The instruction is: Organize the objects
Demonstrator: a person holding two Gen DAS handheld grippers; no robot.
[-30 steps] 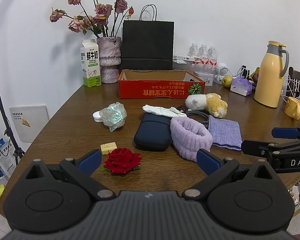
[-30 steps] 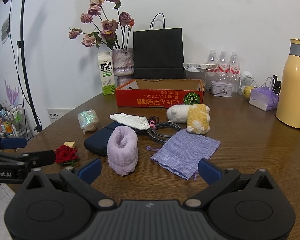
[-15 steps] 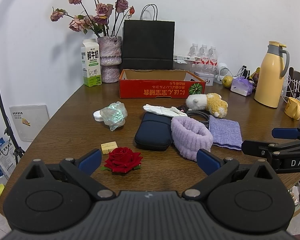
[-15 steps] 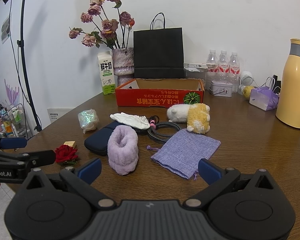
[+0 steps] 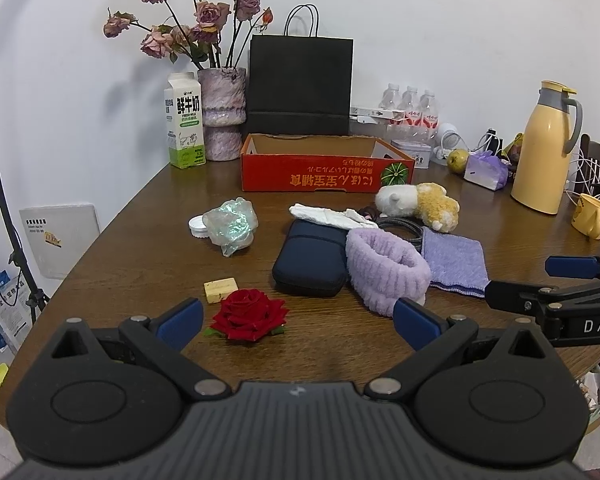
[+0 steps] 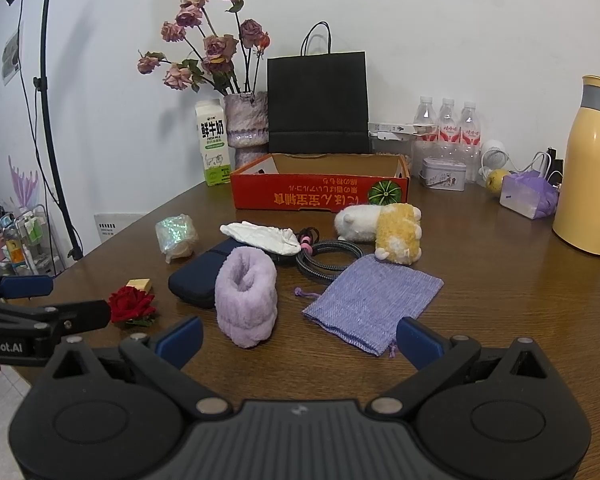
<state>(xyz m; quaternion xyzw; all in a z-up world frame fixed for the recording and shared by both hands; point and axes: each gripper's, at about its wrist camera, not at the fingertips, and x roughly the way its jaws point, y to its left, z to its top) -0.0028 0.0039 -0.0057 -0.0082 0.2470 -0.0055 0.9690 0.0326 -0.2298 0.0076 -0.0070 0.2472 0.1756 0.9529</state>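
Currently: left gripper (image 5: 296, 322) and right gripper (image 6: 298, 338) both spread, empty; red rose (image 5: 249, 314) at left's 11 o'clock, best pinched gently, then boxed in red carton (image 5: 324, 176) at 12.

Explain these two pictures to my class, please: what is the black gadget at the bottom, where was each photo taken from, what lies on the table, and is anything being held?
There is no robot here. A person holds a two-finger gripper in each hand, and each carries a wide-angle camera looking forward along its blue-tipped fingers. One picture comes from the left gripper, the other from the right gripper; each also shows its partner at the edge. Both are open and hold nothing. On the wooden table lie a red rose, a navy pouch, a fluffy lilac band, a lilac cloth bag and a plush toy. Behind stands an open red box.
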